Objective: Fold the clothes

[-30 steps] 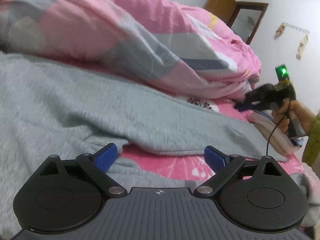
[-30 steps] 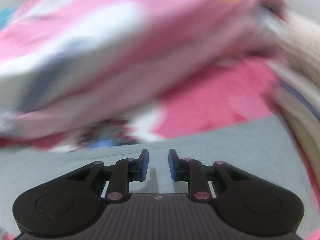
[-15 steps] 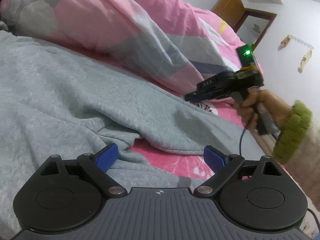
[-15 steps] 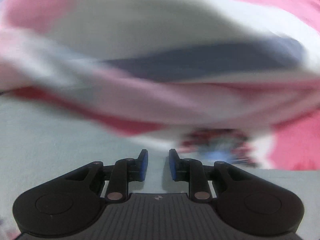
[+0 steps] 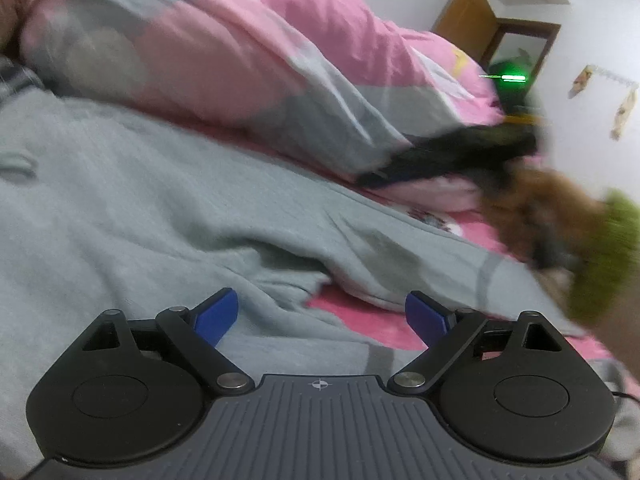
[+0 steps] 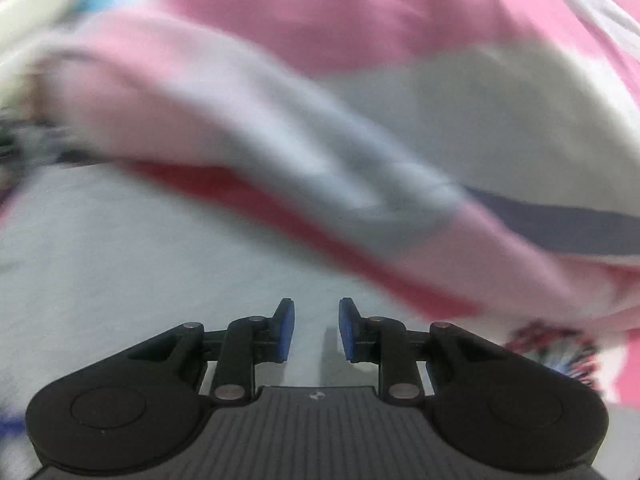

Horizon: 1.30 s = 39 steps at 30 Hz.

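While the left gripper (image 5: 322, 312) hovered low over the bed, its jaws stood wide apart with nothing pinched between them; they had just been closing slightly, and only cloth and sheet lay beneath the gap. Directly ahead of and below its blue fingertips (image 5: 218, 314) spread the grey sweatshirt (image 5: 132, 200), lying flat and rumpled, with one sleeve (image 5: 420, 248) running ahead and to the right of the gripper. A fold of the garment's body lay under the left fingertip, whereas the right fingertip stood over a patch of the pink floral bedsheet (image 5: 360, 320) showing between body and sleeve. Beyond the sweatshirt, farther ahead, a bunched pink-and-grey quilt (image 5: 280, 68) rose along the bed. To the right of the left gripper, above the sleeve's cuff end, the right gripper (image 5: 440, 156) appeared as a dark blurred shape, held by a hand (image 5: 532, 208) in a green knitted cuff (image 5: 604, 256).

Seen from the right wrist, the right gripper (image 6: 316, 330) kept its jaws narrow, with a small clear gap and no cloth caught between its fingertips (image 6: 286, 330). Just below and ahead of them lay the pale grey sweatshirt (image 6: 140, 272); whether the tips touched it could not be told. Ahead of this gripper the quilt (image 6: 360, 112) filled the upper field, heavily blurred, and the bedsheet (image 6: 560, 356) showed to its right.
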Motion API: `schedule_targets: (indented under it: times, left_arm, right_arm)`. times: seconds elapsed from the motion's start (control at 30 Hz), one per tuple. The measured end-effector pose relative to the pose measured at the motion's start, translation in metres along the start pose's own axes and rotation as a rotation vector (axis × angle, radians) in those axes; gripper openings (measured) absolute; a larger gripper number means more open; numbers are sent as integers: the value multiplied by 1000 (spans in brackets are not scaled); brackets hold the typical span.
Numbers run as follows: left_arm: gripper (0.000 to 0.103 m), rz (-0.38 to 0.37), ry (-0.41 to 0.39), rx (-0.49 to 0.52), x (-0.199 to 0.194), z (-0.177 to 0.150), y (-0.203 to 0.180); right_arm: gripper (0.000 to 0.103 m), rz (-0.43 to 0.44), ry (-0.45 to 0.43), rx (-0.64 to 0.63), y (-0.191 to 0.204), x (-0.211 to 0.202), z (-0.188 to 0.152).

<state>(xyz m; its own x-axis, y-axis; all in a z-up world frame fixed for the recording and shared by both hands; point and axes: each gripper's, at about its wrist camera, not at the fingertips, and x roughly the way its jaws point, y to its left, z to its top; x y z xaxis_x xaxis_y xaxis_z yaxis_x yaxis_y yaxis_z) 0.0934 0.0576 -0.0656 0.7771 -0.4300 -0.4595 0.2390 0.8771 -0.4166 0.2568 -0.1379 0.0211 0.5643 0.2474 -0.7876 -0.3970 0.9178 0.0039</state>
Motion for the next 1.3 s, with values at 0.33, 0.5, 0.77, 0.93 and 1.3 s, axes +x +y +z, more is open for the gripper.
schedule_targets:
  times: [0.33,0.5,0.77,0.93,1.3]
  left_arm:
    - [54,140,23,263,25,14,-26]
    - [50,222,95,438,59,3,-44]
    - [4,277,2,471,45,-5,-50]
    - [4,223,-44,489,12,-11,-46]
    - [4,109,-70,366,-12,-8,-16]
  right_arm:
    - [29,103,32,-350,76,-75,-60]
    - [44,93,6,-496,100,-71,-83]
    - [44,35,-31,-653,112,-36,-97]
    - [44,9,-86,-616,104,-34,-93]
    - [41,-91,-136,-561,88,-34,-95]
